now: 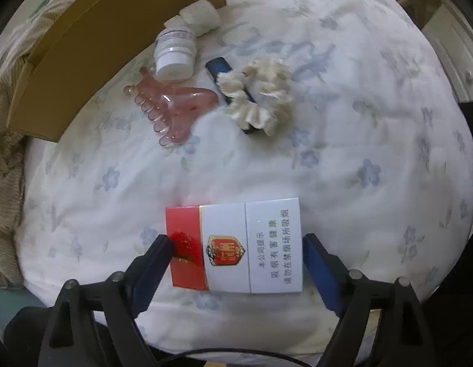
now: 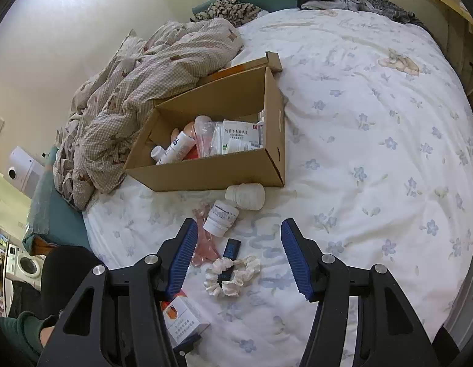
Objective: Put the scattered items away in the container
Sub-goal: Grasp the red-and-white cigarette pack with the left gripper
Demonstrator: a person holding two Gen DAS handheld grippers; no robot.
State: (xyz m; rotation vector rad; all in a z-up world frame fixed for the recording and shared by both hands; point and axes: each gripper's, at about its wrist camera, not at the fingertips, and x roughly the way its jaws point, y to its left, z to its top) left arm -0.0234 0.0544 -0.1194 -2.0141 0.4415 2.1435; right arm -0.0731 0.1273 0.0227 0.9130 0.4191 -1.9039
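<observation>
Between my left fingers (image 1: 236, 244) sits the cigarette pack (image 1: 236, 244), face up on the flowered bedsheet (image 1: 358, 122); both pads look pressed to its short ends, so I judge it clamped, though the contact on the white end is hard to confirm. The grip is low on the pack, so it could swing or slip out as I lift. Ahead lie a pink comb (image 1: 172, 107), a white pill bottle (image 1: 175, 55), a second white bottle (image 1: 202, 15) and a cream scrunchie (image 1: 260, 94) draped over a dark blue stick (image 1: 219, 67), all beside the cardboard box (image 1: 83, 55).

From my right side, my right fingers (image 2: 236, 253) hang spread wide and empty above that scrunchie (image 2: 233, 278). Closing there risks catching the stick (image 2: 231, 249) underneath too, or pinching soft sheet (image 2: 374, 122). The box (image 2: 212, 174) holds several things already.
</observation>
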